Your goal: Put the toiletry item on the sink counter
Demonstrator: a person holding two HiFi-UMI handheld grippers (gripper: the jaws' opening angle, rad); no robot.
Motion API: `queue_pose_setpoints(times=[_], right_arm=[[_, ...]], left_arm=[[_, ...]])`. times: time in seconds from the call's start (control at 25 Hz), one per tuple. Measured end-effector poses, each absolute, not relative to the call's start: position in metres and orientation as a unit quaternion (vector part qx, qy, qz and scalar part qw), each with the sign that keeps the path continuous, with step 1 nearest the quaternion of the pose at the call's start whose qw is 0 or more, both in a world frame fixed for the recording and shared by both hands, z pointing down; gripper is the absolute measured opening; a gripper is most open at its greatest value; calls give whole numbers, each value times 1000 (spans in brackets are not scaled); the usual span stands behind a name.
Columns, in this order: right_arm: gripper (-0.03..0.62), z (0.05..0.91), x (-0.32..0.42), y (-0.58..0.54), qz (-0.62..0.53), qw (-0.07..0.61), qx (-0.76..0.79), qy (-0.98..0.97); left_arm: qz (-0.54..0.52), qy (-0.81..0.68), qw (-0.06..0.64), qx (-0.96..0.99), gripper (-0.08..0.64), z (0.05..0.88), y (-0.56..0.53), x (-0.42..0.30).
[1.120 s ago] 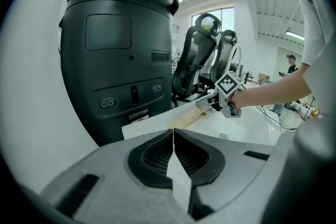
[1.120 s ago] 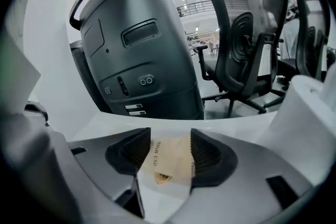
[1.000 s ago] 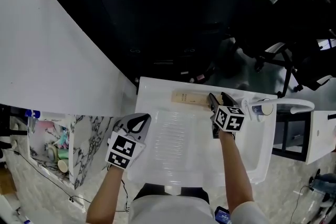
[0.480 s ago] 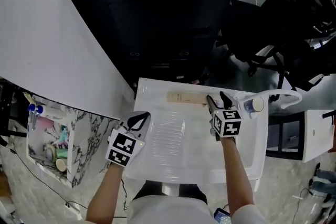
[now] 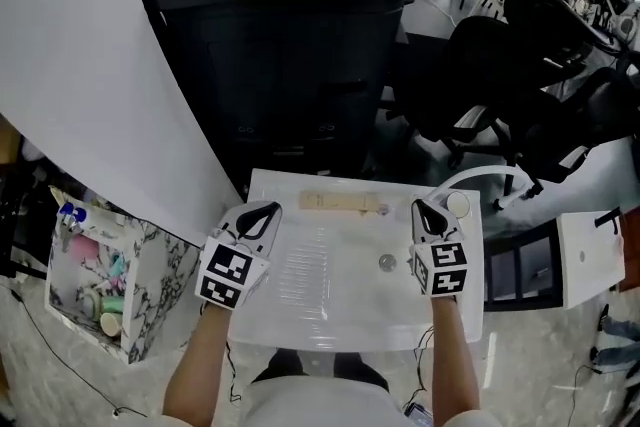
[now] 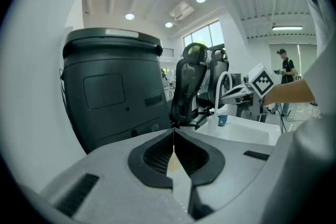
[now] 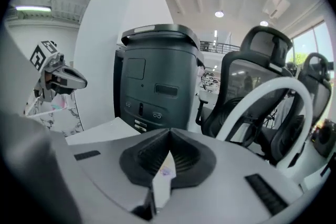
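Note:
A flat beige toiletry pack [image 5: 340, 202] lies crosswise on the back ledge of the white sink [image 5: 330, 315]. Neither gripper touches it. My right gripper [image 5: 428, 212] hovers over the sink's right side, short of the pack's right end; its jaws have just closed, and in the right gripper view the right gripper [image 7: 169, 132] shows nothing between its tips. My left gripper [image 5: 264, 212] hangs over the sink's left rim. From its own camera the left gripper [image 6: 173, 131] is shut and empty. The right gripper's marker cube [image 6: 261, 80] shows there too.
A white arched faucet [image 5: 480, 177] and a small cup [image 5: 458, 204] stand at the sink's back right. A tall black bin [image 5: 290, 35] rises behind the sink, with black office chairs [image 5: 520, 65] to the right. A marbled caddy of bottles [image 5: 100, 265] sits low left.
The right gripper drew back from the beige pack's right end, rose and shut. The left gripper rose too. The head view tilted up, showing more of the bin.

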State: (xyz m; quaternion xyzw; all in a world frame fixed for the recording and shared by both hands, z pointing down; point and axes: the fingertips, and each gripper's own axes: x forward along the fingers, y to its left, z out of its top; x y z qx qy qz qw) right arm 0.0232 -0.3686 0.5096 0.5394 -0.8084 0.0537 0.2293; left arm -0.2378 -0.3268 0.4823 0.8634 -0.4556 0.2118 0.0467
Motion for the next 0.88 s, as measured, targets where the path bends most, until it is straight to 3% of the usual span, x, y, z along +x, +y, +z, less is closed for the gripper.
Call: queue_pose_setpoints(times=[0.88], right_arm=[[-3,360,46,-313,-63,126,531,-836]], left_arm=[[133,-455,-69,878,11,355,-335,-191]])
